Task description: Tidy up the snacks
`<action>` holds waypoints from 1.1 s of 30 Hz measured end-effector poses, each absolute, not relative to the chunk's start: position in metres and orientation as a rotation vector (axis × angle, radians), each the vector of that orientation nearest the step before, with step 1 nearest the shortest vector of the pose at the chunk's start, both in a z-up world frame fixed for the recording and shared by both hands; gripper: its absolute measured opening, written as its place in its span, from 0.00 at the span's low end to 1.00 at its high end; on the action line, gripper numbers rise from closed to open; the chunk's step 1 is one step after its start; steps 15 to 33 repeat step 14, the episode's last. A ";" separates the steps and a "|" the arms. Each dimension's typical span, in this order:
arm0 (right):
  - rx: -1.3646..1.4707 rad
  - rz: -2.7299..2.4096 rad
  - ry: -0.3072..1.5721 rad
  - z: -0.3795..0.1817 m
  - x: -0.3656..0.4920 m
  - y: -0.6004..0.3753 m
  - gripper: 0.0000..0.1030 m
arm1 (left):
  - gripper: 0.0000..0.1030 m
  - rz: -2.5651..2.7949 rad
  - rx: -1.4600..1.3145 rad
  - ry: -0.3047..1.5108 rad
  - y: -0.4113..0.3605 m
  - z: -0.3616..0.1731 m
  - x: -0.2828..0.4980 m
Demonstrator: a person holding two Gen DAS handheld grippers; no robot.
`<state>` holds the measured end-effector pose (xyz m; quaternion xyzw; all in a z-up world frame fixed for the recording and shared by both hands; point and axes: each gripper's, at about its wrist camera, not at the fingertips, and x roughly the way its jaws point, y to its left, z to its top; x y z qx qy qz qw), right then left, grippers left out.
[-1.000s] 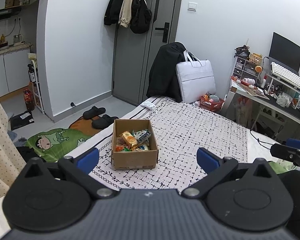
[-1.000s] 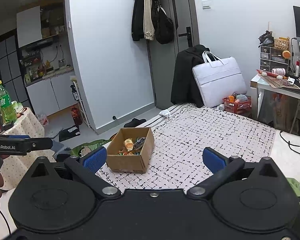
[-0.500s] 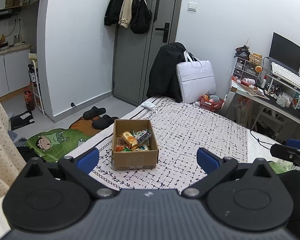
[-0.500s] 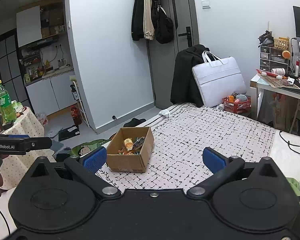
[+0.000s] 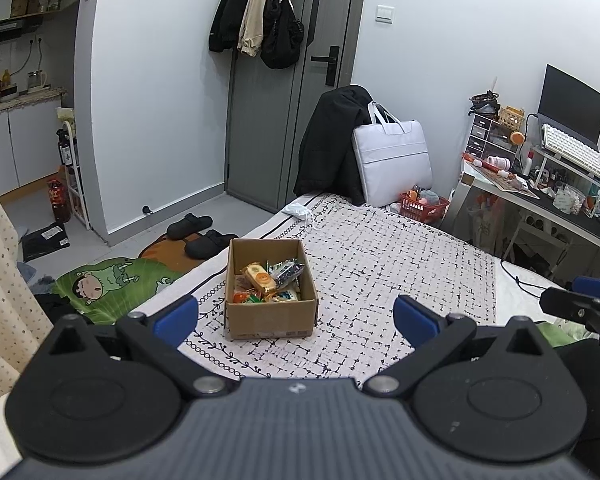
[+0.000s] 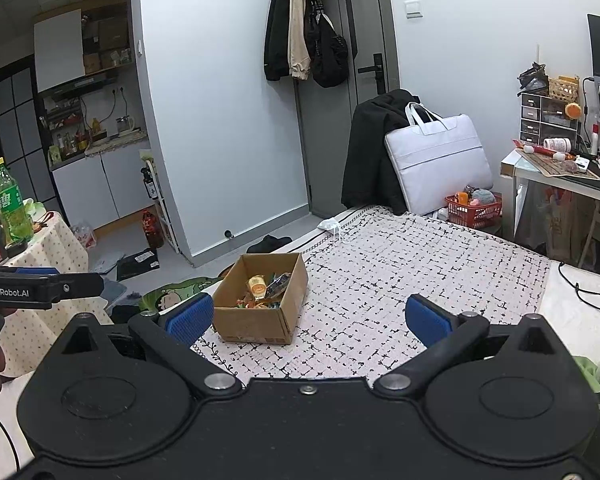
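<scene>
while both wrist views face the same cardboard box point(image 5: 270, 288) of snacks point(image 5: 269, 279) on the patterned bed cover point(image 5: 400, 256), each catches things the other misses: the left wrist view shows two dark slippers point(image 5: 200, 232) on the floor mat beside the bed and a white keyboard point(image 5: 576, 156) on a stand over the desk, while the right wrist view shows a green bottle point(image 6: 10, 202) on a dotted tablecloth at far left and the other gripper's "genrobot.ai" label. the box sits near the bed's left edge, its top open, wrapped packets piled inside; in the left view it lies between the blue pads, nearer the left one, and in the right view just beside the left pad. the left gripper point(image 5: 296, 314) is spread wide, grasping nothing and touching nothing. the right gripper point(image 6: 310, 316) is likewise spread wide and empty, clear of the box. a white bag point(image 6: 438, 158) leans at the bed's far end.
</scene>
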<state>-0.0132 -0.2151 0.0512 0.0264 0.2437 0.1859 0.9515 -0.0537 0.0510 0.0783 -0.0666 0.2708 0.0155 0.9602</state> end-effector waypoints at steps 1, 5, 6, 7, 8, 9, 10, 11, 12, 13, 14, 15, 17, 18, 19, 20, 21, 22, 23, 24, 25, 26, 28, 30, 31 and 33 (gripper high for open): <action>0.054 0.379 0.495 0.051 -0.013 -0.215 1.00 | 1.00 0.032 -0.134 0.549 0.051 0.079 -0.054; 0.051 0.380 0.494 0.051 -0.013 -0.215 1.00 | 1.00 0.040 -0.128 0.546 0.052 0.079 -0.055; 0.051 0.380 0.495 0.051 -0.013 -0.214 1.00 | 1.00 0.039 -0.131 0.548 0.053 0.079 -0.055; 0.050 0.381 0.496 0.050 -0.013 -0.214 1.00 | 1.00 0.033 -0.136 0.551 0.054 0.079 -0.055; 0.050 0.381 0.497 0.050 -0.013 -0.214 1.00 | 1.00 0.032 -0.137 0.552 0.054 0.079 -0.055; 0.048 0.382 0.498 0.050 -0.013 -0.213 1.00 | 1.00 0.034 -0.134 0.552 0.054 0.079 -0.055; 0.047 0.383 0.498 0.049 -0.013 -0.213 1.00 | 1.00 0.034 -0.131 0.552 0.053 0.079 -0.055; 0.047 0.383 0.499 0.049 -0.013 -0.213 1.00 | 1.00 0.031 -0.130 0.554 0.054 0.079 -0.055; 0.047 0.384 0.500 0.049 -0.012 -0.213 1.00 | 1.00 0.031 -0.131 0.556 0.054 0.079 -0.054; 0.047 0.385 0.501 0.049 -0.012 -0.213 1.00 | 1.00 0.031 -0.131 0.556 0.053 0.079 -0.054; 0.047 0.385 0.502 0.049 -0.012 -0.212 1.00 | 1.00 0.030 -0.130 0.555 0.053 0.079 -0.053; 0.047 0.385 0.502 0.049 -0.012 -0.212 1.00 | 1.00 0.030 -0.130 0.555 0.053 0.079 -0.053; 0.047 0.385 0.502 0.049 -0.012 -0.212 1.00 | 1.00 0.030 -0.130 0.555 0.053 0.079 -0.053; 0.047 0.385 0.502 0.049 -0.012 -0.212 1.00 | 1.00 0.030 -0.130 0.555 0.053 0.079 -0.053; 0.047 0.385 0.502 0.049 -0.012 -0.212 1.00 | 1.00 0.030 -0.130 0.555 0.053 0.079 -0.053; 0.047 0.385 0.502 0.049 -0.012 -0.212 1.00 | 1.00 0.030 -0.130 0.555 0.053 0.079 -0.053; 0.047 0.385 0.502 0.049 -0.012 -0.212 1.00 | 1.00 0.030 -0.130 0.555 0.053 0.079 -0.053; 0.047 0.385 0.502 0.049 -0.012 -0.212 1.00 | 1.00 0.030 -0.130 0.555 0.053 0.079 -0.053; 0.047 0.385 0.502 0.049 -0.012 -0.212 1.00 | 1.00 0.030 -0.130 0.555 0.053 0.079 -0.053; 0.047 0.385 0.502 0.049 -0.012 -0.212 1.00 | 1.00 0.030 -0.130 0.555 0.053 0.079 -0.053; 0.047 0.385 0.502 0.049 -0.012 -0.212 1.00 | 1.00 0.030 -0.130 0.555 0.053 0.079 -0.053; 0.047 0.385 0.502 0.049 -0.012 -0.212 1.00 | 1.00 0.030 -0.130 0.555 0.053 0.079 -0.053; 0.047 0.385 0.502 0.049 -0.012 -0.212 1.00 | 1.00 0.030 -0.130 0.555 0.053 0.079 -0.053; 0.047 0.385 0.502 0.049 -0.012 -0.212 1.00 | 1.00 0.030 -0.130 0.555 0.053 0.079 -0.053; 0.047 0.385 0.502 0.049 -0.012 -0.212 1.00 | 1.00 0.030 -0.130 0.555 0.053 0.079 -0.053; 0.047 0.385 0.502 0.049 -0.012 -0.212 1.00 | 1.00 0.030 -0.130 0.555 0.053 0.079 -0.053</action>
